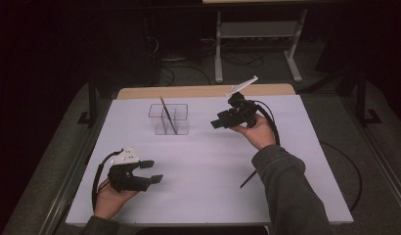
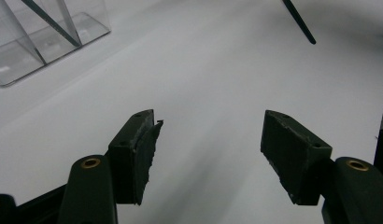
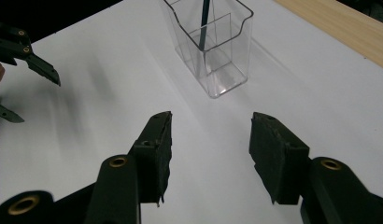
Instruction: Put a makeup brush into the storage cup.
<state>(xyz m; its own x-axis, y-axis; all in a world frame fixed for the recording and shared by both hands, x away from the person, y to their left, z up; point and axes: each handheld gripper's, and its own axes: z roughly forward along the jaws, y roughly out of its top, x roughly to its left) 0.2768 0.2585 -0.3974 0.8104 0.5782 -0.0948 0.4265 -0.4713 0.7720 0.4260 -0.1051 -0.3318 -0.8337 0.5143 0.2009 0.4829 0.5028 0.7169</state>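
While one dark stick (image 1: 166, 113) already leans in the clear holder (image 1: 169, 118) near the table's (image 1: 198, 196) far edge, the right gripper (image 1: 214, 123), jaws parted and empty, should swing low to the stick (image 1: 248, 179) by the near-right edge, left gripper (image 1: 154, 172) idle, open and empty

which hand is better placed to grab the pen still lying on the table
Right. The loose pen lies by the right forearm, on that side of the table. The right gripper is open and empty. The left gripper is open too, but farther away.
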